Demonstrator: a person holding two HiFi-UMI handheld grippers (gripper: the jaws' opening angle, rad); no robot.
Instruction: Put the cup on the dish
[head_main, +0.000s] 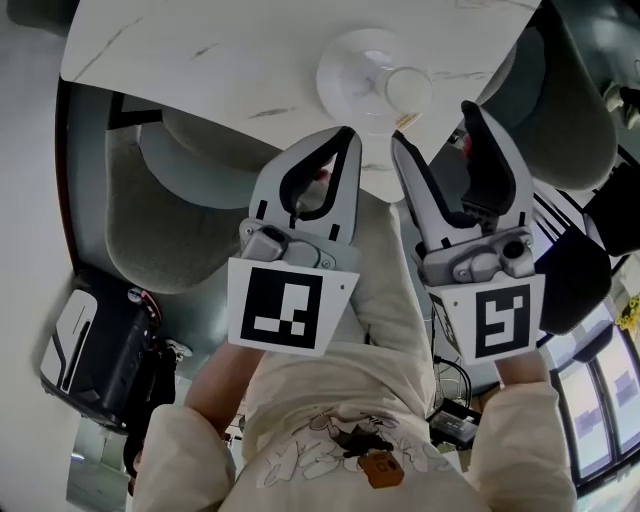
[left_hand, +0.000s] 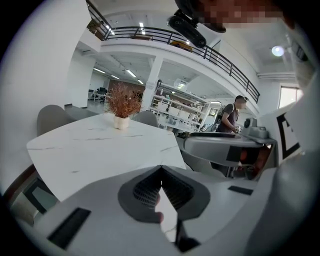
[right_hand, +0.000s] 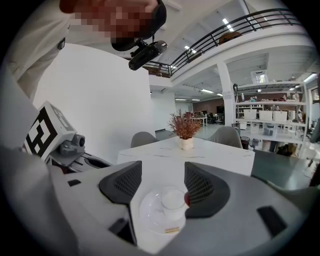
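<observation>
The cup (head_main: 408, 88) is sitting on the dish (head_main: 345, 70), off toward one side of it rather than dead centre. In the right gripper view the cup (right_hand: 172, 200) looks pale and see-through, and I can't make out what's inside. The dish (right_hand: 150, 217) rests on the white marble surface (head_main: 200, 50), near its edge. The right claw (head_main: 435, 125) hangs just short of the dish with its jaws wide and nothing between them. The left claw (head_main: 345, 135) is beside it, tips pinched together on nothing. Further back on the surface, a small white pot (right_hand: 186, 143) holds a dried reddish plant.
</observation>
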